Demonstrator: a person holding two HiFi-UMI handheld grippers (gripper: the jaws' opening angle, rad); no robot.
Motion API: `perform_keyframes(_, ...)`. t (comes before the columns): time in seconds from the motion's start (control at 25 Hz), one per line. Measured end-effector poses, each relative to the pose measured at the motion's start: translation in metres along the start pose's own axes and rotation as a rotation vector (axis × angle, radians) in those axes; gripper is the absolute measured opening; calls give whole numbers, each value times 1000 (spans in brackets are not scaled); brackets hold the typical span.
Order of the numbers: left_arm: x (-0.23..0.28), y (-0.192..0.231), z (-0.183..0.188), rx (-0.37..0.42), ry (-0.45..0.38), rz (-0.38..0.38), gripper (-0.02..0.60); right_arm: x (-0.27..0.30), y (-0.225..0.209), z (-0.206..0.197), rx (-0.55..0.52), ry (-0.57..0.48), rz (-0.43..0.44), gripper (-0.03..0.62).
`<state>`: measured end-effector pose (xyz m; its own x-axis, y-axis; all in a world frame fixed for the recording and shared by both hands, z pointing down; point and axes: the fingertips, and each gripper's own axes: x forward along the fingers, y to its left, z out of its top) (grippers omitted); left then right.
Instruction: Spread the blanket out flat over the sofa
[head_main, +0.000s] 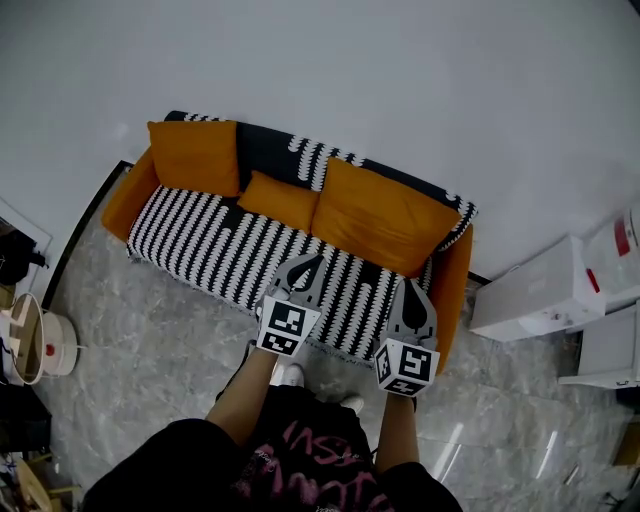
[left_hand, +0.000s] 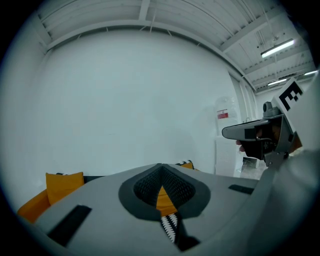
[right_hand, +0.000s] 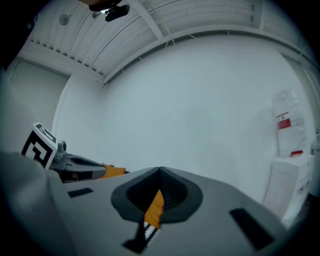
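The left hand-held gripper (left_hand: 161, 166) is clenched with nothing in it: its jaws meet at the tips, and the narrow gap behind them shows only the far-off orange and striped cloth. The right hand-held gripper (right_hand: 160, 170) is likewise closed and empty. Both are held out roughly level, side by side, in front of the person, over the front edge of the seat and apart from the fabric. Beyond them, the black-and-white striped blanket (head_main: 215, 245) lies across the whole seat of the orange sofa (head_main: 127, 197). It runs up over the backrest, and its fringed edge hangs down the front towards the floor (head_main: 150, 350). From the head view the seat part looks smooth, with no bunches or folds to be made out. Three orange cushions (head_main: 383, 217) lean against the back on top of the blanket. By this look the spreading seems done or very nearly so. At most, the top edge along the backrest and the corner by the right armrest, where the pattern looks uneven, may want a tug. Whether that is a wrinkle or just the pattern cannot be told.
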<state>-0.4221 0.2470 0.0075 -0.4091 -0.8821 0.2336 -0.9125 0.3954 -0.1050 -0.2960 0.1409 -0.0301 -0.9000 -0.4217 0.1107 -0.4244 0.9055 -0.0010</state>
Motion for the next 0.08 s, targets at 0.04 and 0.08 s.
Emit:
perform_keyframes(0.04,0,2,-1,0,1,0,11,1,1,0,0,0,-1,20)
perform_keyframes(0.08,0,4,-2,-1,2,0,11,2,2,0,1,0,-2,20)
